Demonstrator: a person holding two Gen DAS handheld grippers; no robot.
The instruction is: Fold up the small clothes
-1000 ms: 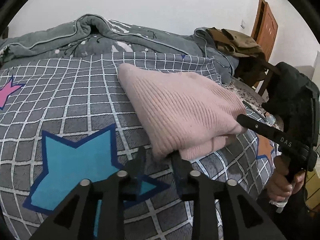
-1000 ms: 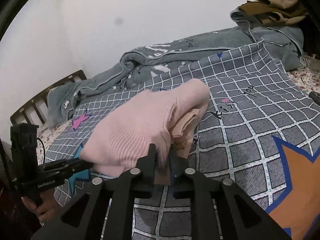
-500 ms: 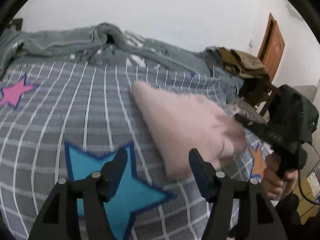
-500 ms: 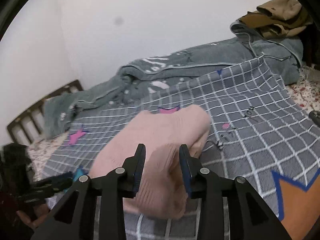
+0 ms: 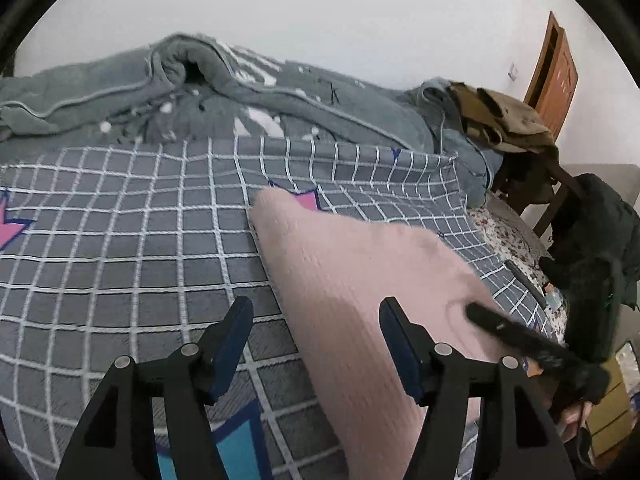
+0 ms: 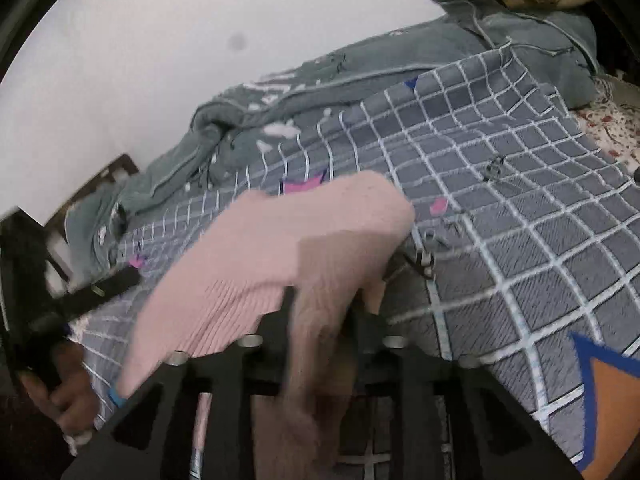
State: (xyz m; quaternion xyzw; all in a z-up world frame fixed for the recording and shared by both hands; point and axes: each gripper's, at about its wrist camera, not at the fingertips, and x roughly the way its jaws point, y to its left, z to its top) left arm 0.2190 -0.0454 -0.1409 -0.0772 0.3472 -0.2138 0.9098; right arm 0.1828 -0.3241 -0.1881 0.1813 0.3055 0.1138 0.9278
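A folded pink knit sweater (image 5: 360, 280) lies on the grey checked bedspread (image 5: 140, 240). My left gripper (image 5: 316, 320) is open and empty, its fingers spread over the sweater's near left edge. My right gripper (image 6: 324, 304) is open with its fingers either side of the sweater's (image 6: 280, 248) near corner, whose cloth bulges between them; the view is blurred. The right gripper also shows in the left wrist view (image 5: 500, 326) at the sweater's right edge. The left gripper shows at the left of the right wrist view (image 6: 100, 292).
A crumpled grey blanket (image 5: 240, 96) lies along the wall behind. A brown garment (image 5: 500, 120) is piled on a wooden chair at the right. A dark jacket (image 5: 600, 248) hangs by the bed's right side, near a wooden door (image 5: 556, 72).
Both grippers have let go of the sweater and opened. The left gripper rose and opened wide. The right gripper moved forward over the sweater's corner.
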